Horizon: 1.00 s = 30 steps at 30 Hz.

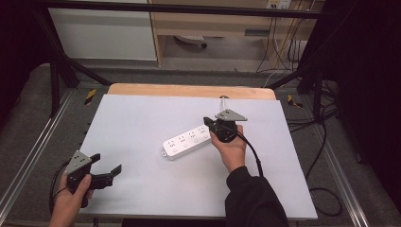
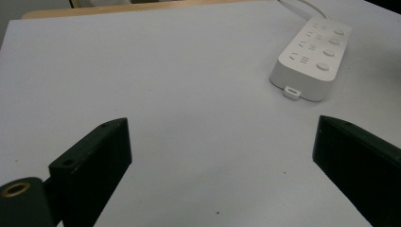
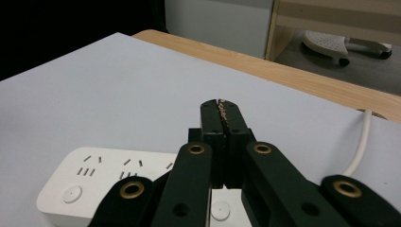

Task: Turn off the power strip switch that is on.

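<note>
The right hand-held gripper [image 1: 208, 122], jaws pressed together, is hovering over the white plastic power strip [image 1: 187, 141]; the left hand-held gripper [image 1: 108, 164] is gaping wide above the white desk [image 1: 142, 118].

The left gripper [image 2: 222, 156] has its fingers [image 2: 94, 161] spread wide over the white counter [image 2: 165, 71]; a white power strip [image 2: 309, 59] lies far right.

A white sheet [image 1: 142, 142] covers the table, whose wooden edge [image 1: 189, 90] shows at 12 o'clock. Beyond it stands a light wooden shelf unit [image 1: 213, 23] with a white panel [image 1: 101, 33] at 11 o'clock, and black cables [image 1: 279, 47] hang down at 1 o'clock. Grey carpet [image 1: 28, 123] covers the floor, a black metal frame [image 1: 61, 66] rises at 10 and 2 o'clock, and a white wheeled base [image 3: 340, 45] rests under the shelf.
</note>
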Motion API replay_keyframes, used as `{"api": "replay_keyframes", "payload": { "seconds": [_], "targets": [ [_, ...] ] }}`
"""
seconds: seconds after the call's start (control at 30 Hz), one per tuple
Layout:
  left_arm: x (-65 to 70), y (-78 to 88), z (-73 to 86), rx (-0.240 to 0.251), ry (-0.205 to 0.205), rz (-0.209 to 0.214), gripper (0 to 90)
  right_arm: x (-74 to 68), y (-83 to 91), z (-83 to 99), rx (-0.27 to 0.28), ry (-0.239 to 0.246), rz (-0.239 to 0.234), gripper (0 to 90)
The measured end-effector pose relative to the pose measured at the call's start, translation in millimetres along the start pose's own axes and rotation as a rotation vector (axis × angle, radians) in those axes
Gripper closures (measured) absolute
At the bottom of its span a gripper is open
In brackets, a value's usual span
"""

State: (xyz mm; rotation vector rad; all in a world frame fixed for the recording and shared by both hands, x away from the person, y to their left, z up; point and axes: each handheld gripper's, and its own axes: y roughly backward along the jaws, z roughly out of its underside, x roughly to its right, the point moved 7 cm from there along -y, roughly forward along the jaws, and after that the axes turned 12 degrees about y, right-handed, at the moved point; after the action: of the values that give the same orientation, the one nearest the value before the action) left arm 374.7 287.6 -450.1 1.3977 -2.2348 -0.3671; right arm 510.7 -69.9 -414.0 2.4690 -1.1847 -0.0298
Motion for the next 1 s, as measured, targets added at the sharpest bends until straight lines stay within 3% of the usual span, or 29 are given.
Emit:
{"api": "replay_keyframes", "payload": {
  "seconds": [0.53,1.0],
  "targets": [
    [-0.4,0.3,0.0,0.0,0.001,0.001,5.3,-3.5,-14.0,13.6,-0.042,-0.019,-0.005,90.0],
    [-0.8,0.4,0.0,-0.001,0.006,0.002,5.3,-12.9,-23.5,24.8,-0.048,0.006,-0.022,90.0]
  ]
}}
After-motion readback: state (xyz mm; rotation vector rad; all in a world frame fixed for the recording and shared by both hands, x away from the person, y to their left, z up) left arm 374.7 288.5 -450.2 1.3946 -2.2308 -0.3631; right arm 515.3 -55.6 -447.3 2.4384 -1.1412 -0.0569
